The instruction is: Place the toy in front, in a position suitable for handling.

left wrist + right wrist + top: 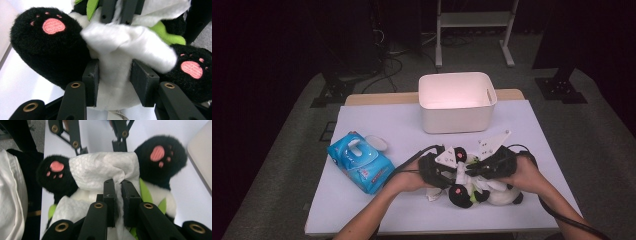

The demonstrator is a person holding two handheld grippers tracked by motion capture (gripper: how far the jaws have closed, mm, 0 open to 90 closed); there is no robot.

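A black-and-white panda plush (502,195) with pink paw pads and green straps lies on its back at the table's front. In the left gripper view, my left gripper (115,75) is shut on the plush's white body (112,90), between the two black feet. My right gripper (119,187) comes from the opposite side and is shut on a white wipe (100,172) draped over the plush's belly. From above, the left gripper (457,167) and the right gripper (474,170) meet over the toy, with the wipe (462,175) bunched between them.
A blue wet-wipe pack (359,162) with its lid (376,142) flipped open lies at the left of the white table (377,210). A white bin (457,107) stands at the back centre. A crumpled white piece (432,195) lies beside the toy.
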